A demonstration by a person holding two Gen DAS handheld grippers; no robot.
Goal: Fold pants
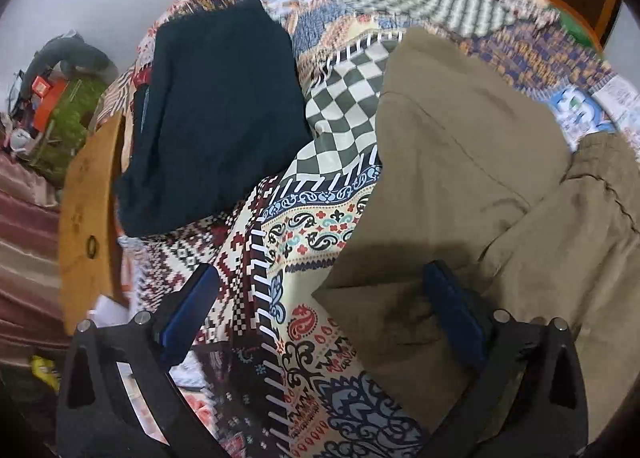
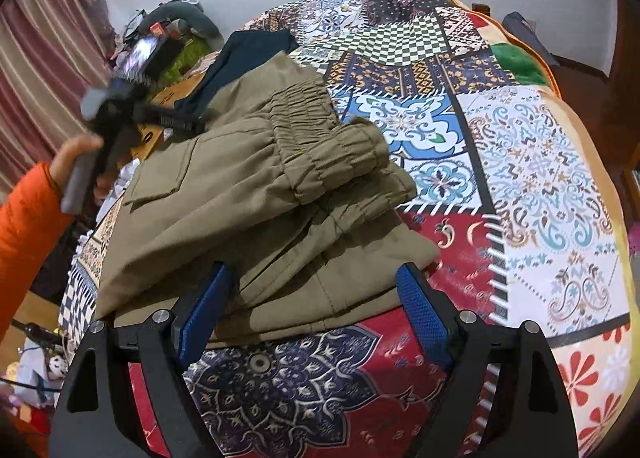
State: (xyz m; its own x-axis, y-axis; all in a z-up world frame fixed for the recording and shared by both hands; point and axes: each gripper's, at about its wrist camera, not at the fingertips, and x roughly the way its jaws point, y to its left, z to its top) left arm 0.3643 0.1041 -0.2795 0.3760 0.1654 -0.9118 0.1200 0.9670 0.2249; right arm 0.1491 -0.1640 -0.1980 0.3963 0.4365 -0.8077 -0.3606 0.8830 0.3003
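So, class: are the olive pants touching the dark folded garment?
Apart. In the left wrist view, checkered bedspread shows between the olive pants and the dark garment.

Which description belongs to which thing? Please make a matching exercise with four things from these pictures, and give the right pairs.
Things:
1. khaki pants
2. dark garment
3. left gripper
4. bedspread

Descriptions:
a. patchwork of many patterns
b. folded, dark teal, lying beside the khaki one
c. open, nothing between its fingers
d. folded in layers, elastic waistband on top

Pairs: 1-d, 2-b, 3-c, 4-a
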